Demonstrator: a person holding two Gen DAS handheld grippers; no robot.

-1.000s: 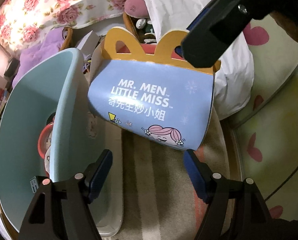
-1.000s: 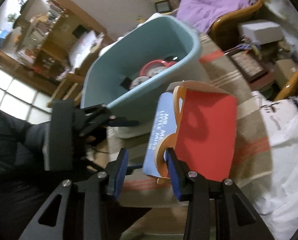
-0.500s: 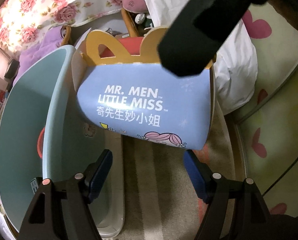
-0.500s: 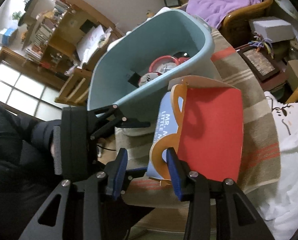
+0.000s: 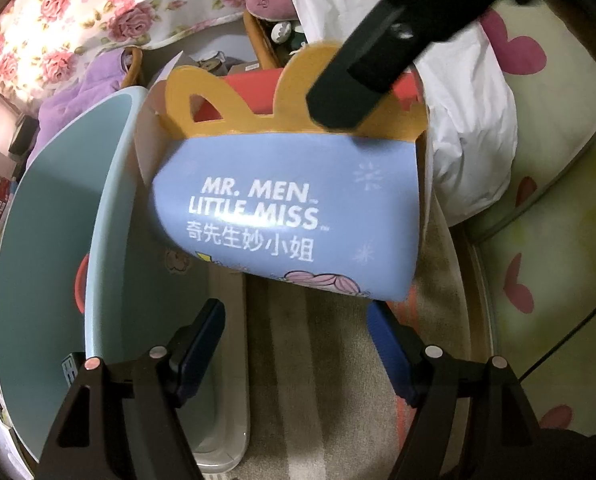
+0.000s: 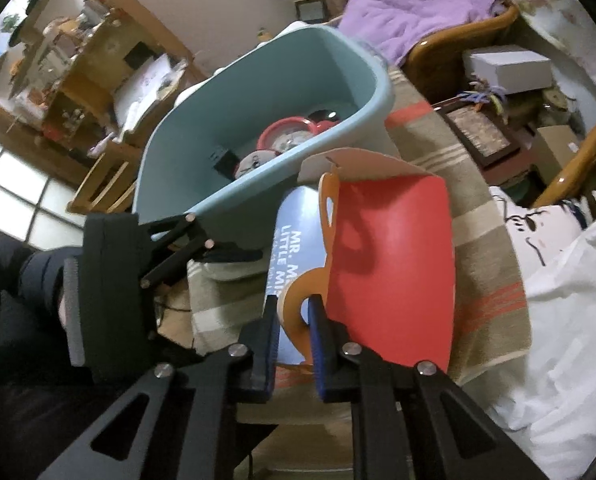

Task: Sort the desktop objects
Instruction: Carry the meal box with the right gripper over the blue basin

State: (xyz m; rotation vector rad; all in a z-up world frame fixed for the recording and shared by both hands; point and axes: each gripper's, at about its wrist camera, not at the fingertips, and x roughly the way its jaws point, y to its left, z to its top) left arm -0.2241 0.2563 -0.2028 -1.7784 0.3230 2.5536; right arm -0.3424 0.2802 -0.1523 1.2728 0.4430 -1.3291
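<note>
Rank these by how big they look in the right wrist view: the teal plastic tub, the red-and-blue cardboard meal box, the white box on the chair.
1. Teal plastic tub
2. Red-and-blue cardboard meal box, nearer the camera, so the top two are unsure
3. White box, farthest away

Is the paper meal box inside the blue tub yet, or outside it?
Outside. The box stands on the striped cloth beside the tub, its yellow handle pinched by the right gripper.

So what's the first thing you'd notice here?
The paper meal box, blue in front with yellow handles and a red side, right in the middle. The right gripper is shut on one yellow handle. Just left of the box sits a big pale blue tub with a red clock inside.
</note>
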